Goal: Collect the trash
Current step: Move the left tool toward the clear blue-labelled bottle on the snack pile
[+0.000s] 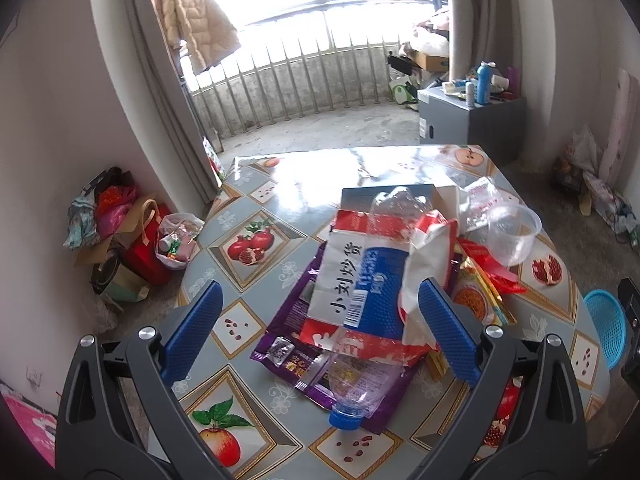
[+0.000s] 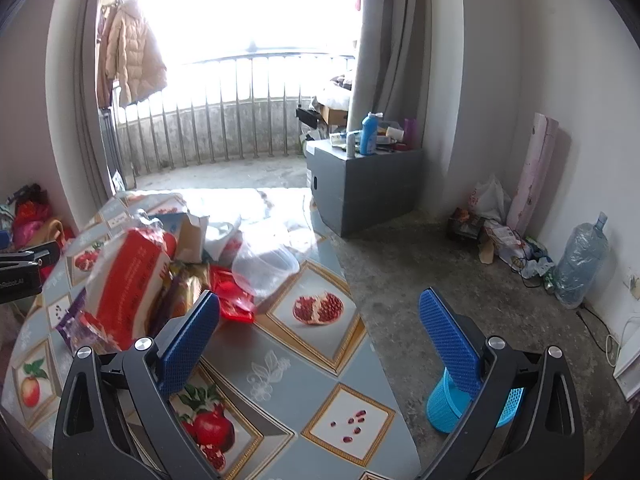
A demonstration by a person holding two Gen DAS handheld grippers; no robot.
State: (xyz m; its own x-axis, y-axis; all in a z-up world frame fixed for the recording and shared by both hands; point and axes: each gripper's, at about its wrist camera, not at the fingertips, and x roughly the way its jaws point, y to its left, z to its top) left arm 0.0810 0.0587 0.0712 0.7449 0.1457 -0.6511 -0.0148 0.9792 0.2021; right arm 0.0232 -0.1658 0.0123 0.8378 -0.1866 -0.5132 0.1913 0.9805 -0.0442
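A pile of trash lies on the fruit-patterned table (image 1: 248, 200): a white and blue snack bag (image 1: 352, 280), a purple wrapper (image 1: 292, 356), a crushed clear bottle with a blue cap (image 1: 346, 416), a red and white tissue pack (image 1: 428, 256), a clear plastic cup (image 1: 514, 232). My left gripper (image 1: 320, 328) is open and empty, just above the pile's near side. My right gripper (image 2: 320, 340) is open and empty over the table's right edge; the pile (image 2: 132, 280) and cup (image 2: 264, 264) lie to its left. A blue mesh bin (image 2: 472, 400) stands on the floor below the right gripper and also shows in the left wrist view (image 1: 606, 324).
A grey cabinet (image 2: 364, 184) with bottles stands beyond the table. Bags (image 1: 120, 232) sit on the floor at left. A large water jug (image 2: 580, 260) and clutter lie by the right wall. The balcony railing (image 1: 300, 76) is behind.
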